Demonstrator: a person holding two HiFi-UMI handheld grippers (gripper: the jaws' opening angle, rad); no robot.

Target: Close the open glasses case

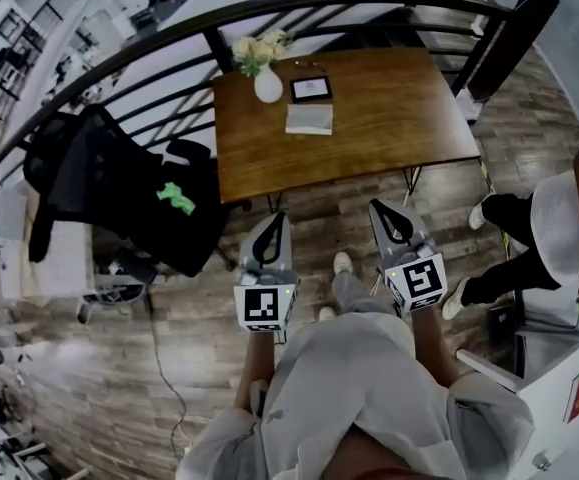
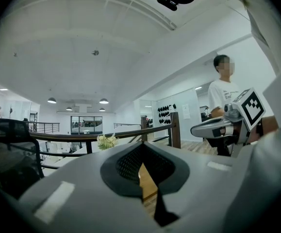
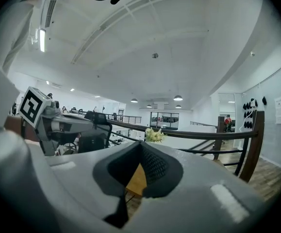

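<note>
Left gripper [image 1: 280, 218] and right gripper [image 1: 376, 206] side by side, both clenched on nothing, well short of table [image 1: 389, 118], open case [image 1: 309, 118] beside vase [image 1: 268, 85].

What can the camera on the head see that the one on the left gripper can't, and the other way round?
Only the head view looks down on the wooden table, with what looks like the open glasses case on it, and shows the left gripper from outside. Only the left gripper view shows the ceiling lamps. Both show the flowers, the railing, the black chair and the right gripper.
</note>
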